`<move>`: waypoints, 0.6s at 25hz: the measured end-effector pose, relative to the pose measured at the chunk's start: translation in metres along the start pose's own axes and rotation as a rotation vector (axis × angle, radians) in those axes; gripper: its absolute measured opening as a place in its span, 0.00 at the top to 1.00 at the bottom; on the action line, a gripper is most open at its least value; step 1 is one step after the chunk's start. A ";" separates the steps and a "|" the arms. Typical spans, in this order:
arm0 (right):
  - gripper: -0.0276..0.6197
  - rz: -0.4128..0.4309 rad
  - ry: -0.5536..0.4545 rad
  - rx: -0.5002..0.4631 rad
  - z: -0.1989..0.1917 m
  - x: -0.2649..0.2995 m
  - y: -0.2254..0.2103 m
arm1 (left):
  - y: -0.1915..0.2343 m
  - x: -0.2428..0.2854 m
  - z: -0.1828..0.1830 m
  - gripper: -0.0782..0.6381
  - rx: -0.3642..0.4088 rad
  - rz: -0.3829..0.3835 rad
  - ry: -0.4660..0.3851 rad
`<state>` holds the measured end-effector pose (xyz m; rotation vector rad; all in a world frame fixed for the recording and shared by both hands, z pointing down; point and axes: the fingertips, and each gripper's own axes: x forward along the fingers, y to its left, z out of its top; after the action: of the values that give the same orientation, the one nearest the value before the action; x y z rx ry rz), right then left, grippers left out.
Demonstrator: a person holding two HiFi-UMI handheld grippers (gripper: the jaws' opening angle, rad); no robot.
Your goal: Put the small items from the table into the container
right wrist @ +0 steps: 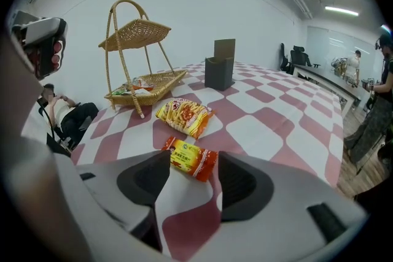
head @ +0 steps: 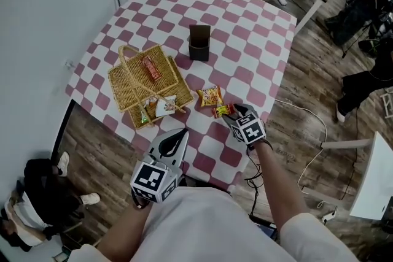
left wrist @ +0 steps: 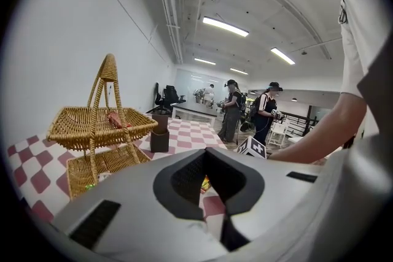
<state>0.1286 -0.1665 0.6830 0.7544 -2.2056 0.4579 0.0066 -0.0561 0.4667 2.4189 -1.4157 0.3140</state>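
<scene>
Your right gripper (right wrist: pixel 189 176) is straddling the small red-and-yellow foil packet (right wrist: pixel 191 159), jaws spread, seemingly for a pinch. Your left gripper (left wrist: pixel 206 180) is hovering nearer you, released and empty, out of its way.

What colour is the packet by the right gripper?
Packet: orange-red with yellow panel; clearest in right gripper view.

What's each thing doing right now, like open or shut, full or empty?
Left gripper: jaws open, empty.
Right gripper: jaws open, red packet at their tips, not gripped.
Red packet: flat on table.
Yellow packet: flat on table.
Basket: upright, snacks on both tiers.
Box: upright, top open.
</scene>
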 end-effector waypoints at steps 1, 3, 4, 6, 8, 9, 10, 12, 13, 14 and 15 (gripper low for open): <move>0.55 0.000 0.000 0.004 0.001 0.001 -0.001 | 0.000 0.000 0.000 0.91 -0.001 0.002 0.000; 0.55 -0.002 -0.001 0.013 0.003 0.004 -0.003 | 0.002 -0.001 0.001 0.91 -0.002 0.005 -0.002; 0.55 -0.003 -0.001 0.019 0.004 0.006 -0.003 | 0.003 -0.001 0.001 0.91 -0.002 0.007 -0.004; 0.55 -0.003 0.001 0.030 0.006 0.009 -0.005 | 0.004 -0.002 0.000 0.91 -0.003 0.010 -0.004; 0.55 -0.004 0.010 0.038 0.005 0.012 -0.005 | 0.005 -0.004 -0.001 0.91 -0.007 0.015 -0.002; 0.55 -0.003 0.016 0.041 0.005 0.014 -0.005 | 0.006 -0.006 -0.001 0.91 -0.008 0.019 -0.001; 0.55 -0.001 0.022 0.043 0.004 0.015 -0.004 | 0.007 -0.007 -0.001 0.91 -0.009 0.023 -0.001; 0.55 0.000 0.031 0.046 0.003 0.019 -0.004 | 0.009 -0.009 -0.001 0.91 -0.013 0.029 -0.002; 0.55 0.000 0.033 0.048 0.002 0.020 -0.003 | 0.011 -0.010 -0.001 0.91 -0.014 0.033 -0.002; 0.55 0.000 0.033 0.049 0.002 0.021 -0.003 | 0.012 -0.011 -0.001 0.91 -0.015 0.038 -0.003; 0.55 0.000 0.033 0.049 0.002 0.022 -0.003 | 0.013 -0.012 -0.002 0.91 -0.015 0.042 -0.004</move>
<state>0.1174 -0.1780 0.6982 0.7668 -2.1709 0.5221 -0.0108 -0.0522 0.4665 2.3809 -1.4672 0.3079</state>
